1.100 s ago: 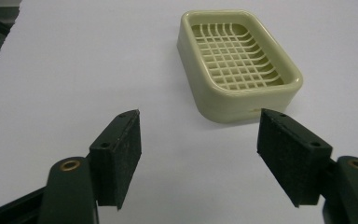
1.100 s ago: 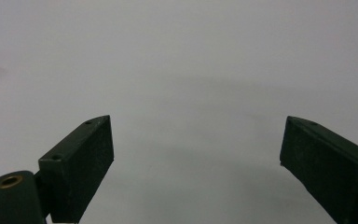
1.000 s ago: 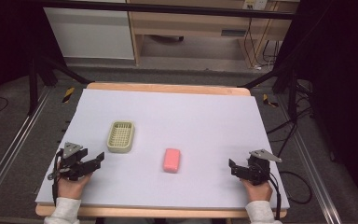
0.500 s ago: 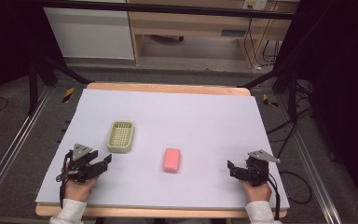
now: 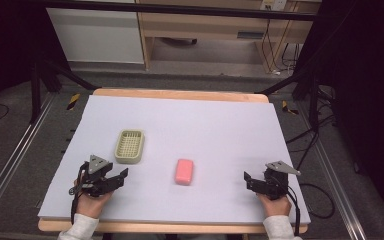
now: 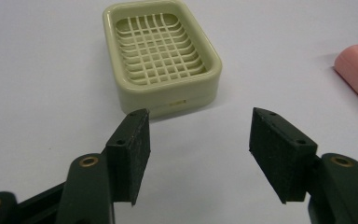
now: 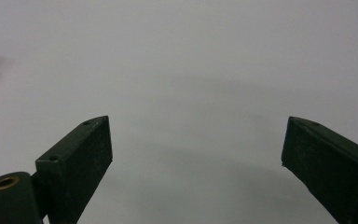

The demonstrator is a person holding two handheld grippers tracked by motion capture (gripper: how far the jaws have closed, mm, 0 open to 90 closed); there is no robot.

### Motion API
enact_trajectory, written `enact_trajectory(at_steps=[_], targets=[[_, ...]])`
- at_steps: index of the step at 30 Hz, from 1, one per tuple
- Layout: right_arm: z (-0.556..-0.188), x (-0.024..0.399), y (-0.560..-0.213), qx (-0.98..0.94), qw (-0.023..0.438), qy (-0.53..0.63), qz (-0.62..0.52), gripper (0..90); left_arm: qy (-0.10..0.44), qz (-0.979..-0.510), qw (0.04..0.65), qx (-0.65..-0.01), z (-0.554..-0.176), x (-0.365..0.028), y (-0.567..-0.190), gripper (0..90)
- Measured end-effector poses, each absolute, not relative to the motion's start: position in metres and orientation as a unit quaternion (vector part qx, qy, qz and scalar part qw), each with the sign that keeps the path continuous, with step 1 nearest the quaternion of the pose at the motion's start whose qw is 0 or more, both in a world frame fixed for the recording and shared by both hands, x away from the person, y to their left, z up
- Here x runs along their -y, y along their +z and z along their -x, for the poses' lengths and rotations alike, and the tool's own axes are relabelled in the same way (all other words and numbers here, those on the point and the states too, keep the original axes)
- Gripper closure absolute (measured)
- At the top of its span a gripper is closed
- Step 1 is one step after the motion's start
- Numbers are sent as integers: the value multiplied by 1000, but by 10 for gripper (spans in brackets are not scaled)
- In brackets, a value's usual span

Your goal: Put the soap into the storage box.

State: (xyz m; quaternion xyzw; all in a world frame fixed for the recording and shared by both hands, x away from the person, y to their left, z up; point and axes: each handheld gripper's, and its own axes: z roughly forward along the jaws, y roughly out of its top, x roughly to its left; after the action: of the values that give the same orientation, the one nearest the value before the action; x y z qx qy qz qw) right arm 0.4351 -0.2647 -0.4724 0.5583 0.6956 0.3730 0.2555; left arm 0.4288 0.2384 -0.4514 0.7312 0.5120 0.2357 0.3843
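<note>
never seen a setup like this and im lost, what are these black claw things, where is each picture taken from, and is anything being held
No robot here: a person holds a hand-operated two-jaw gripper in each hand. The high view looks down from above the person's side of the table, with the left gripper at the left and the right gripper at the right. The other two pictures come from cameras riding on each gripper, looking along its black jaws. On the table lie a cream soap dish with a grid bottom and a pink soap bar, lying apart. The left gripper points at the dish; the right gripper faces bare table. Both are open and hold nothing.
</note>
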Motion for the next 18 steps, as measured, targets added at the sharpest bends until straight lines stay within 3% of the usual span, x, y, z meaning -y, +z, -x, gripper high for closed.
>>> enact_trajectory(at_steps=[18], targets=[[-436, 262, -473, -699, 254, 369, -557, 89, 225, -758, 383, -477, -426, -203, -448, 334]])
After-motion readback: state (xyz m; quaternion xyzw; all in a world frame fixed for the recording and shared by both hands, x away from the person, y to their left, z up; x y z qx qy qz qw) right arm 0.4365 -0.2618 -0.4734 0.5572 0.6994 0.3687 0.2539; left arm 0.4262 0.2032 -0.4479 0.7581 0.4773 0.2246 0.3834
